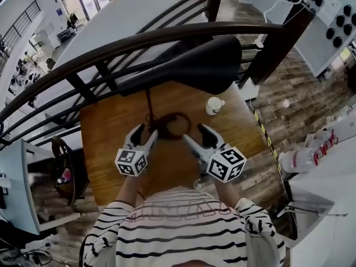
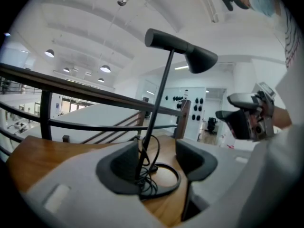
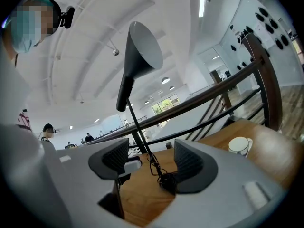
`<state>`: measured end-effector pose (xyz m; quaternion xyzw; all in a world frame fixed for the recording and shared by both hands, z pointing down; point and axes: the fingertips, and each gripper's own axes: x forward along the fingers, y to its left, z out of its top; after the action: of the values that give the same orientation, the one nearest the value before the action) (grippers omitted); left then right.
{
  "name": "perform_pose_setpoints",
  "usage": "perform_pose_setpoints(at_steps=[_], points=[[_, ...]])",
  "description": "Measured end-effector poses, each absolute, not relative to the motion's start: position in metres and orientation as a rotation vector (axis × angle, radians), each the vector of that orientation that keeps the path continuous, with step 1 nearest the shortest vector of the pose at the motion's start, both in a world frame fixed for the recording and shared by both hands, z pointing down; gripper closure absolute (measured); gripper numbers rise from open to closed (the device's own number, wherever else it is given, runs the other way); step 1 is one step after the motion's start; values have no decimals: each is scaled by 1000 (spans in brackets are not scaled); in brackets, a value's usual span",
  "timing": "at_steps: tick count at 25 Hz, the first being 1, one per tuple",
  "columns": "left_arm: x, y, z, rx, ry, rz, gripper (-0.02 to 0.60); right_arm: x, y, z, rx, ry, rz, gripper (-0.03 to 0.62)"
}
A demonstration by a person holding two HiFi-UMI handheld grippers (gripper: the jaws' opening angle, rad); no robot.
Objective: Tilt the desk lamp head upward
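Observation:
The black desk lamp stands on a wooden table (image 1: 111,149). Its head (image 1: 189,65) spreads wide over the table's far edge, and its ring base (image 1: 173,124) with coiled cord lies just beyond both grippers. My left gripper (image 1: 147,131) is open at the base's left side; in the left gripper view (image 2: 156,160) the thin stem (image 2: 159,96) rises close to the left jaw, with the head (image 2: 183,49) high above. My right gripper (image 1: 194,131) is open at the base's right. The right gripper view (image 3: 152,163) shows the stem (image 3: 140,132) and the head (image 3: 140,51) between the jaws, untouched.
A white cup (image 1: 214,105) sits on the table right of the lamp base, and the right gripper view shows this cup (image 3: 239,145) too. A dark curved railing (image 1: 111,49) runs behind the table. A white counter with bottles (image 1: 300,159) is at the right, a chair (image 1: 64,160) at the left.

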<state>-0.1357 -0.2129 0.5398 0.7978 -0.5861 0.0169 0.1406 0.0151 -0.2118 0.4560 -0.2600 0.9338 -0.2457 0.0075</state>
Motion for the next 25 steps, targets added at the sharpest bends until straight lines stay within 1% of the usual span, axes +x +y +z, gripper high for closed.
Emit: perform_pose_setpoints(at_steps=[6,10,13,22,24,25], points=[[-141,-189,537,2286,-1711,25,345,-9,-204,480,-741,2967,-854,318],[-143,-173,534,2301,-1726,58,357,-27,-200,485,-679,3005,-855,347],[-147,-165,532,2299,-1748,82,392,-38,-198,488,-632,3039,-848,379],[-161,-149,524,2271,-1804,59,521,-61,-201,493,-551,3076,-829,560],[-163,-145,523,2269,-1803,51,576,-66,-201,492,-534,3081,-825,592],[-164,-144,522,2267,-1803,44,578,-69,-201,492,-524,3084,-824,592]])
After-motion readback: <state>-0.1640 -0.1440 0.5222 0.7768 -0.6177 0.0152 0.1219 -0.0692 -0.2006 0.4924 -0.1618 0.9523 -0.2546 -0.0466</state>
